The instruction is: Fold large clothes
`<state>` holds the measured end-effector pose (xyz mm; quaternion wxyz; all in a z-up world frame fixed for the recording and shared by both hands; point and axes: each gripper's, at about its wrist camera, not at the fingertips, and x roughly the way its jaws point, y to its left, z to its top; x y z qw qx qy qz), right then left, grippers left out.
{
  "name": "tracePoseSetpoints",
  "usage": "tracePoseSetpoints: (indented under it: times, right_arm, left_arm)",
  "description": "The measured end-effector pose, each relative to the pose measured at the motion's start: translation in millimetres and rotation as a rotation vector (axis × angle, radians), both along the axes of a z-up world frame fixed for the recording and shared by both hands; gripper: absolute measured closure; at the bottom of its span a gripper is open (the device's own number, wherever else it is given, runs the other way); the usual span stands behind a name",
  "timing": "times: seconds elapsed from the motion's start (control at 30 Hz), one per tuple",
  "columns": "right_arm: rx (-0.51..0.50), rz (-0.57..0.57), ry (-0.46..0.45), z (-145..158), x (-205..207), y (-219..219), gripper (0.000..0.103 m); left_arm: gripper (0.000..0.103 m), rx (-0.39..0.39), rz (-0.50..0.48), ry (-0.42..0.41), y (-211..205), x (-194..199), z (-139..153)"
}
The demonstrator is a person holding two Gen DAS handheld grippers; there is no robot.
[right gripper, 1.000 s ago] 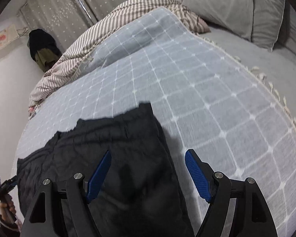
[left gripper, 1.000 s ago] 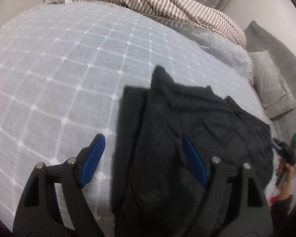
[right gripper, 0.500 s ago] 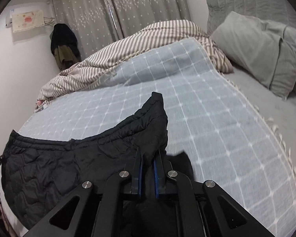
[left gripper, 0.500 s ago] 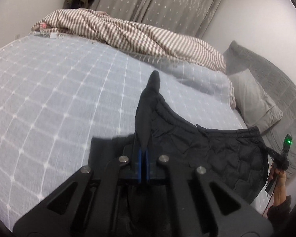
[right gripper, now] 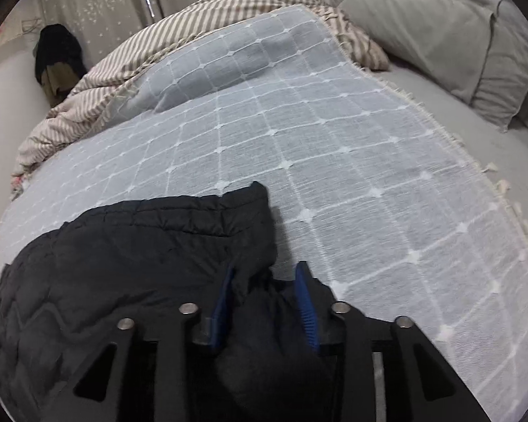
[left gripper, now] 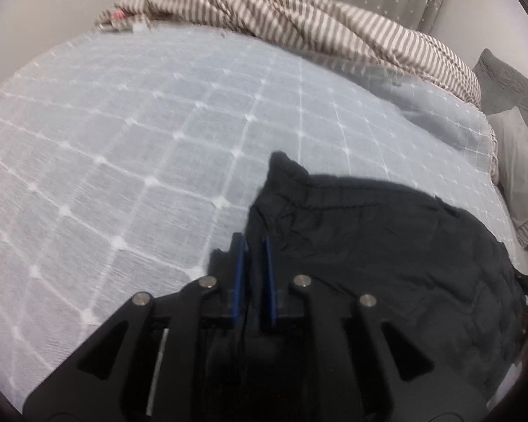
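A black quilted garment (left gripper: 387, 246) lies on the light blue checked bedspread (left gripper: 140, 140). My left gripper (left gripper: 252, 246) is shut on the garment's left corner, with a fold of cloth between the blue pads. In the right wrist view the same garment (right gripper: 123, 263) spreads left, and my right gripper (right gripper: 265, 274) has its blue pads a little apart with the garment's right corner bunched between them. The cloth lies low on the bedspread (right gripper: 334, 158).
A striped brown and white duvet (left gripper: 299, 17) is heaped along the far side of the bed. Grey pillows (right gripper: 440, 35) lie at the right. Dark clothes (right gripper: 58, 59) hang by the curtain. The bedspread's fringed edge (right gripper: 492, 183) runs along the right.
Both grippers closed on the garment's corners, lifted it, and have now brought it down low over the bedspread. The right pads have spread slightly apart.
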<state>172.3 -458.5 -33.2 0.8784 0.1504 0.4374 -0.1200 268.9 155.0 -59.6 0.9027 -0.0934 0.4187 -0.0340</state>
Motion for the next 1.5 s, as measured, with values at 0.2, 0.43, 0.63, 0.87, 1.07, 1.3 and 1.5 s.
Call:
tracePoseSetpoints:
  times: [0.2,0.43,0.63,0.87,1.07,1.3,1.5]
  right_arm:
    - [-0.046,0.075,-0.122,54,-8,63,0.033]
    - [-0.124,0.364,-0.089,32,-1,189,0.028]
    - [-0.097,0.22,-0.069,10,-38,117,0.028]
    - [0.031,-0.199,-0.014,-6,-105,5,0.023]
    - [0.17,-0.196,-0.043,25,-134,10,0.023]
    - [0.065,-0.03,-0.024,51,-139,63,0.021]
    - [0.066,0.002,-0.064,58,-150,77,0.021]
  left_arm:
    - [0.034,-0.026,-0.101,-0.142,-51,-29,61]
    - [0.027,0.047,-0.212,-0.036,-117,-34,25]
    - [0.027,0.059,-0.101,-0.007,-64,-55,5]
    - [0.026,0.022,0.106,0.092,4,-91,9]
    - [0.003,-0.104,0.154,0.13,-2,-142,25]
    - [0.001,-0.212,0.12,0.148,-15,-193,11]
    - [0.001,-0.299,0.06,0.272,-19,-211,-19]
